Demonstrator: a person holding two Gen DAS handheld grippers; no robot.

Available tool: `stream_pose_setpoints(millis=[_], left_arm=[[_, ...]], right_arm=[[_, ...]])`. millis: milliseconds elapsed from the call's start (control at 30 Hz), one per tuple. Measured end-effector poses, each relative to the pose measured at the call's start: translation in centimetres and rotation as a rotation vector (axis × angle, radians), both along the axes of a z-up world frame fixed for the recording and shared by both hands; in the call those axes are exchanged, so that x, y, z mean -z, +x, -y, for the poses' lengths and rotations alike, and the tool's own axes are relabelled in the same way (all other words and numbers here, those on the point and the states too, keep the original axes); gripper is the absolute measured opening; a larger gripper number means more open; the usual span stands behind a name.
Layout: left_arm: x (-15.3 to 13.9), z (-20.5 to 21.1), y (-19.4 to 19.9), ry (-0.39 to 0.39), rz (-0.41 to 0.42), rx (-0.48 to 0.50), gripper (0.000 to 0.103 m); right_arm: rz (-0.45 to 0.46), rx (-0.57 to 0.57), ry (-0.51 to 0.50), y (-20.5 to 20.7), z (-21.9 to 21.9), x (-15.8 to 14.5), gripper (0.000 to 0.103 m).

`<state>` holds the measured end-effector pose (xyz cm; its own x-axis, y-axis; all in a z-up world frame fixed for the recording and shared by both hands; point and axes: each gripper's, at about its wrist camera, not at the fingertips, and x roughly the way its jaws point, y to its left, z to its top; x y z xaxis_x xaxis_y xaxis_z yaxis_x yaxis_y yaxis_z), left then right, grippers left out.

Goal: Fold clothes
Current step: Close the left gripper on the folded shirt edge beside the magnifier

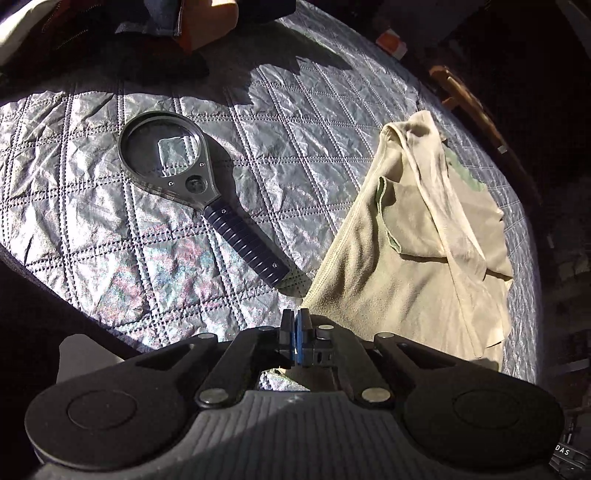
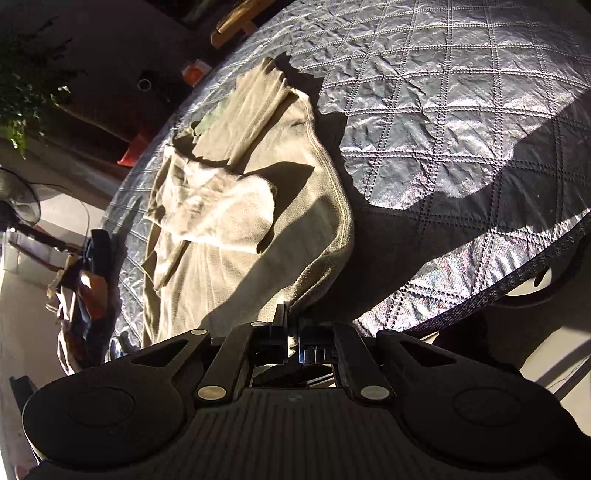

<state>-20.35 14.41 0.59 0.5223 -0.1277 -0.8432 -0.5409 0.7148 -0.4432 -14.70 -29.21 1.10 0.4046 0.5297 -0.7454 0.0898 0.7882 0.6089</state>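
A beige long-sleeved garment [image 1: 424, 240] lies partly folded on a grey quilted cover [image 1: 92, 192], with one sleeve laid across its body. My left gripper [image 1: 295, 325] is shut, its blue pads together right at the garment's near hem corner, which runs on under the fingers. In the right wrist view the same garment [image 2: 229, 229] stretches away to the left over the cover [image 2: 461, 110]. My right gripper [image 2: 291, 321] is shut on the thick folded hem at its near edge.
A black magnifying glass [image 1: 166, 162] lies on the cover left of the garment, its handle end touching the hem. A pile of clothes [image 1: 155, 22] sits at the far side. A fan [image 2: 18, 199], a plant [image 2: 22, 92] and more clothes [image 2: 81, 288] stand beyond the edge.
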Motion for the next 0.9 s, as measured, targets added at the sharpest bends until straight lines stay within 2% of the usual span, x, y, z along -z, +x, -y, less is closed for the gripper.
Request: stream_pose_setpoints(millis=[200,367,533,633,700,767,800,900], left_arm=[[-0.6,-0.3,-0.5,-0.019,0.021,-0.018,0.0],[-1.2,-0.6,-1.0,-0.032,0.042,-0.032,0.0],[-0.3,-0.1,-0.7,-0.021,0.016,0.0,0.001],[-0.6,0.8,0.0,0.057,0.011,0.043,0.005],[-0.3,0.8,0.0,0.037,0.009,0.035,0.024],[0.0,0.9,0.1,-0.006,0.016,0.041,0.033],[0.2,0.9,0.2,-0.028,0.019,0.045,0.042],[0.1,1.3,0.5,0.003,0.024,0.067,0.059]], right_arm=[[0.04,0.031,0.031,-1.0,0.7,-0.7,0.006],[0.019,0.054,0.044,-1.6,1.0,-0.5,0.006],[0.01,0.025,0.041,-1.7,0.1,-0.4,0.006],[0.011,0.026,0.052,-1.7,0.1,-0.3,0.006],[0.007,0.027,0.053,-1.7,0.1,-0.3,0.006],[0.002,0.031,0.054,-1.6,0.3,-0.1,0.006],[-0.001,0.034,0.057,-1.6,0.4,-0.1,0.006],[-0.001,0.038,0.075,-1.5,0.5,0.0,0.007]])
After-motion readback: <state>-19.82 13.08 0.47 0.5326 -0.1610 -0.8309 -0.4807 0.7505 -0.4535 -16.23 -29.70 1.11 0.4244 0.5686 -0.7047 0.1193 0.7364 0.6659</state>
